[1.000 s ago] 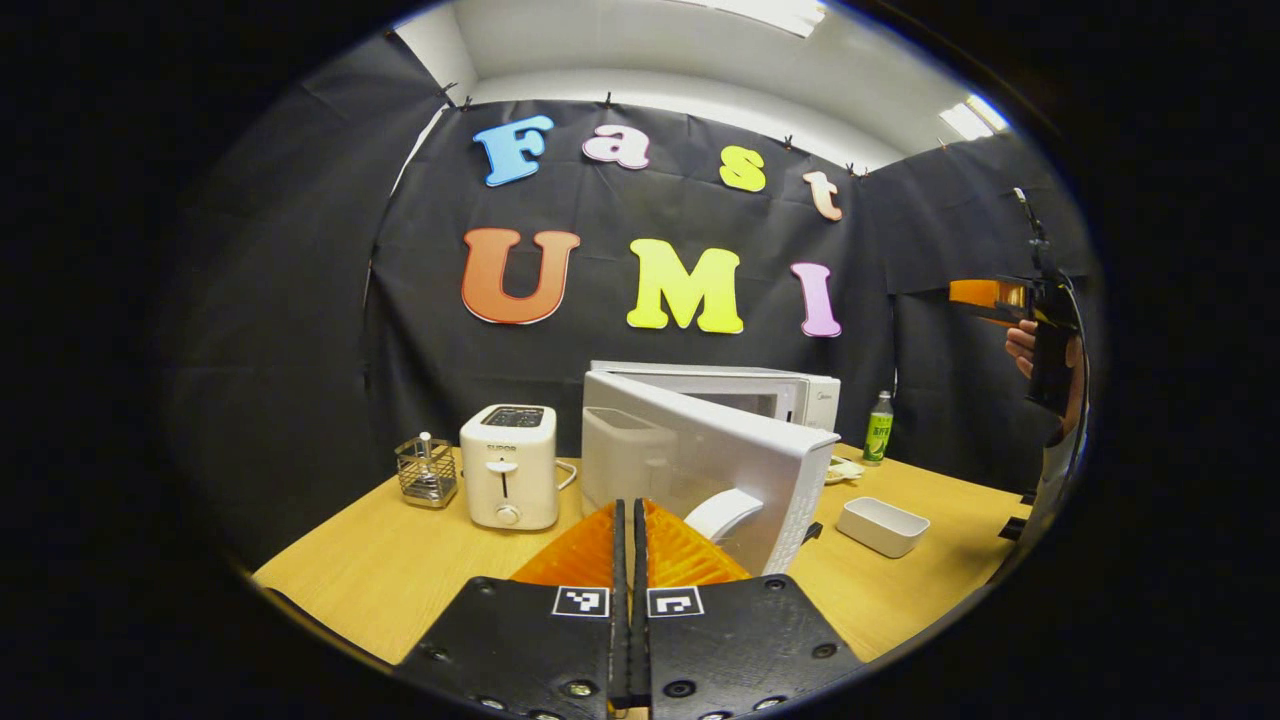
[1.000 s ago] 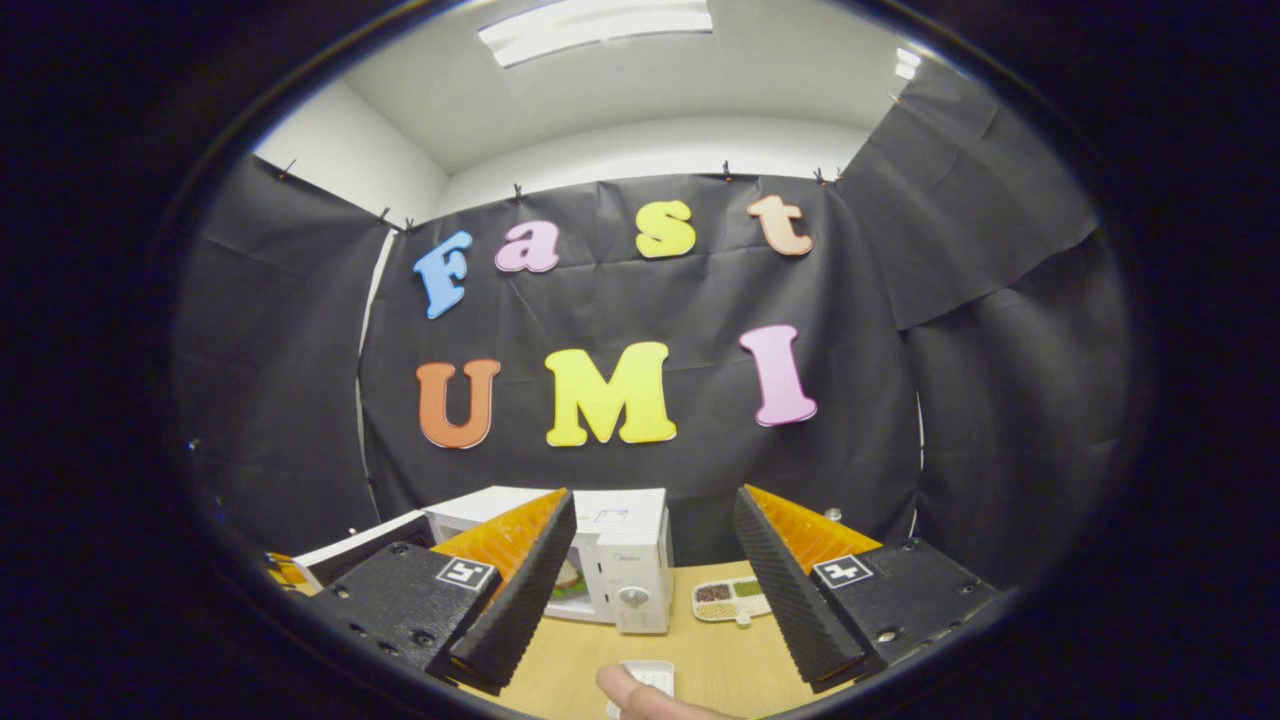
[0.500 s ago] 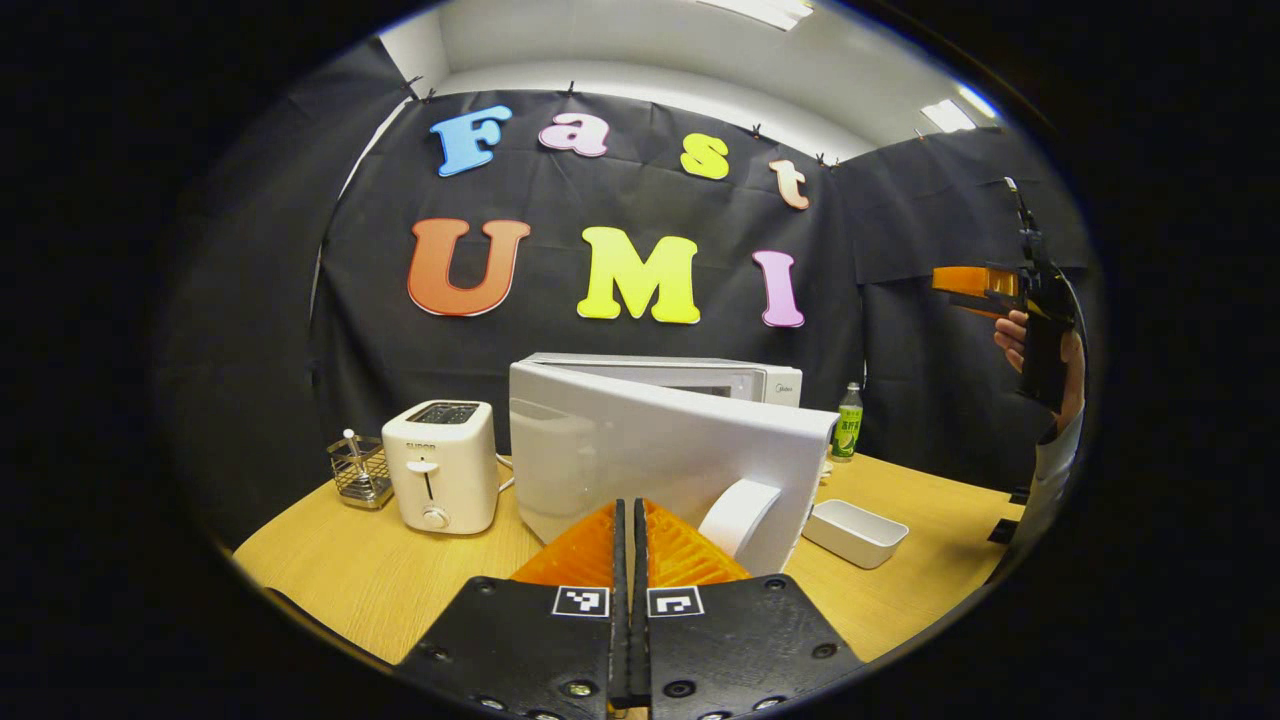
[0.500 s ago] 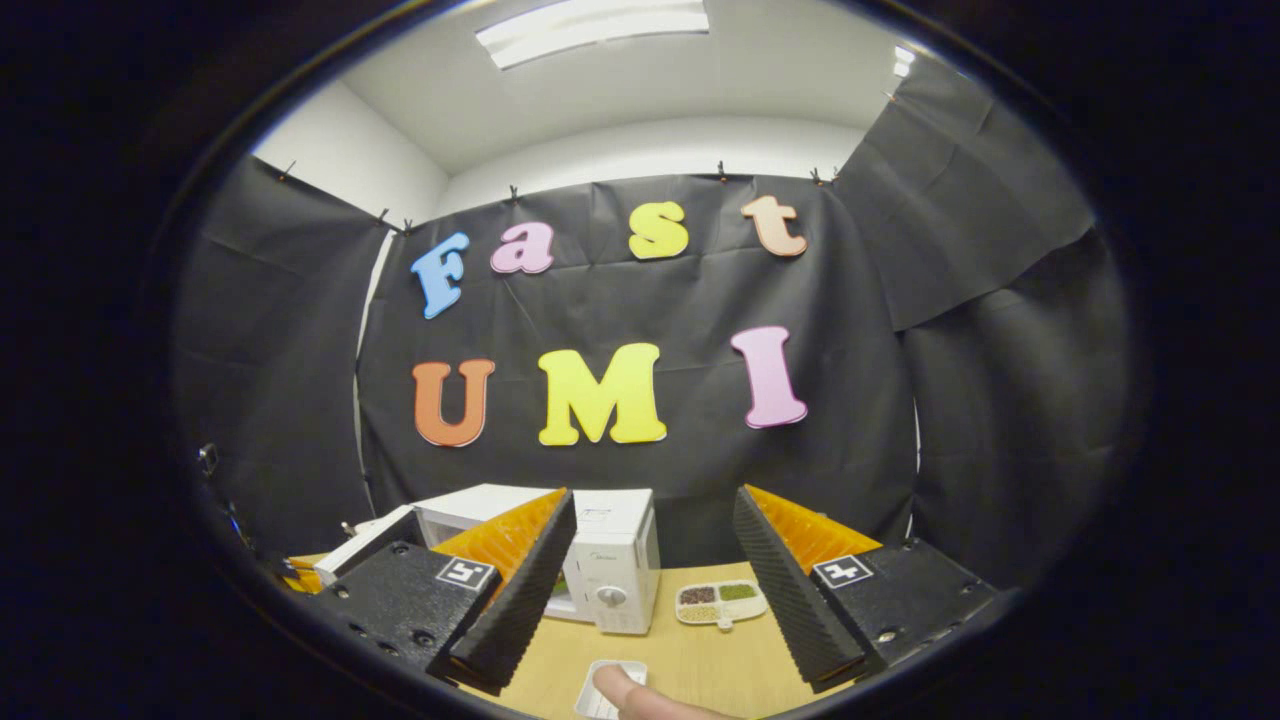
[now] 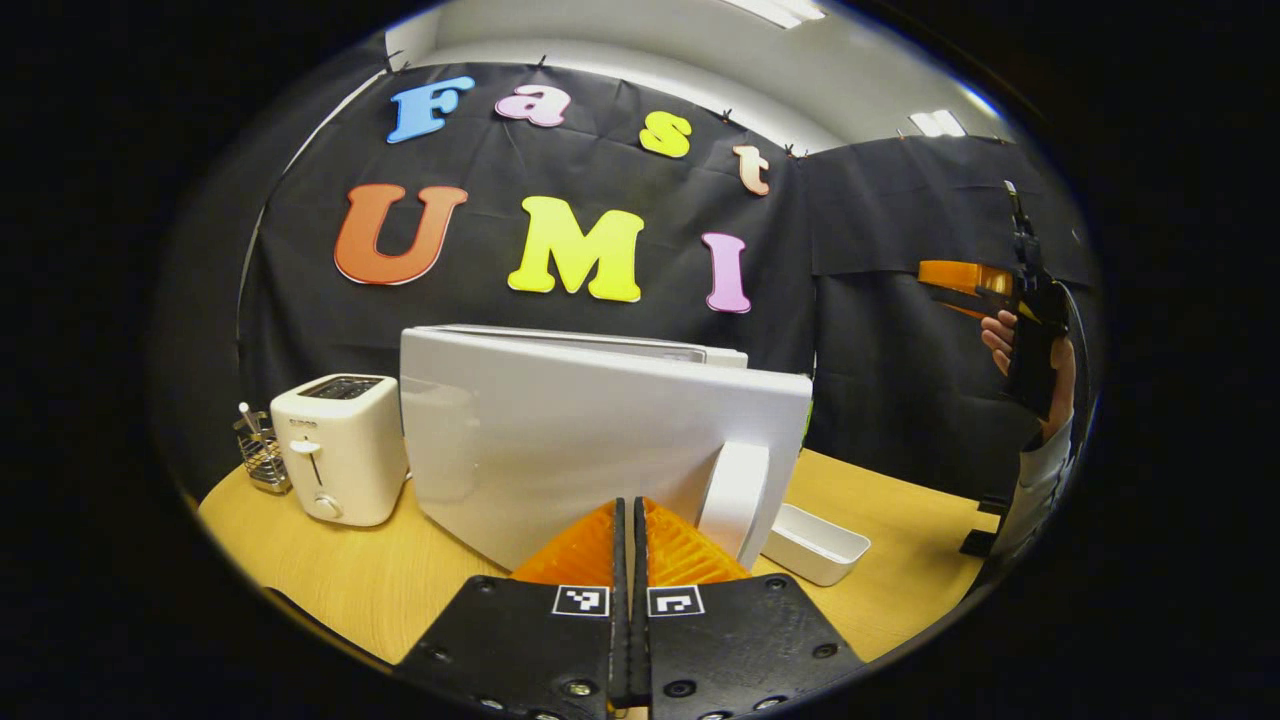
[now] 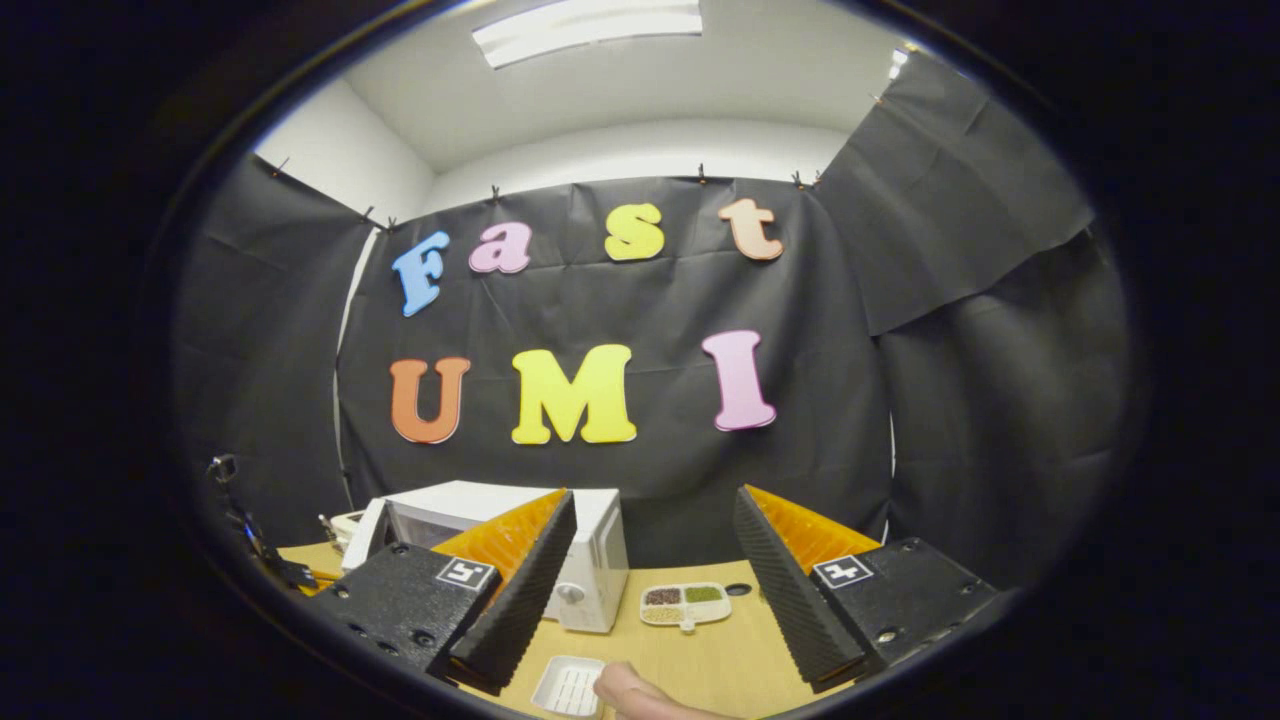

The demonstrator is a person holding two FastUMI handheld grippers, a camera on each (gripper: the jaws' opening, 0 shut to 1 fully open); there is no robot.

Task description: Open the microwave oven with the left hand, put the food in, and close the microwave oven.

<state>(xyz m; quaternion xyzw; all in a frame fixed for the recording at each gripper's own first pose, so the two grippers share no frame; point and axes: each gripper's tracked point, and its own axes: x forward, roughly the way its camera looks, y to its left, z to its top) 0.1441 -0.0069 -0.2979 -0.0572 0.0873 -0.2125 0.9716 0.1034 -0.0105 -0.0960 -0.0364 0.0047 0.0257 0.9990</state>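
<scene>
1. Our left gripper [image 5: 630, 520] has its orange ridged fingers pressed together with nothing between them, tips just short of the white microwave door [image 5: 600, 440].
2. That door lies straight ahead of it, long axis crosswise, its white handle [image 5: 735, 500] just right of the tips.
3. Our right gripper [image 6: 650, 560], spread wide and empty, is held well away from the white microwave oven [image 6: 595, 560]; the left is nearer, so we judge it does the closing.

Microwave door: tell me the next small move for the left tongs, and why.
Probably push on, swinging the microwave door toward the oven body. The left tongs sit closed against the door's outer face beside its handle, and in the right gripper view the door looks not fully shut. The right tongs hang open and empty.
</scene>
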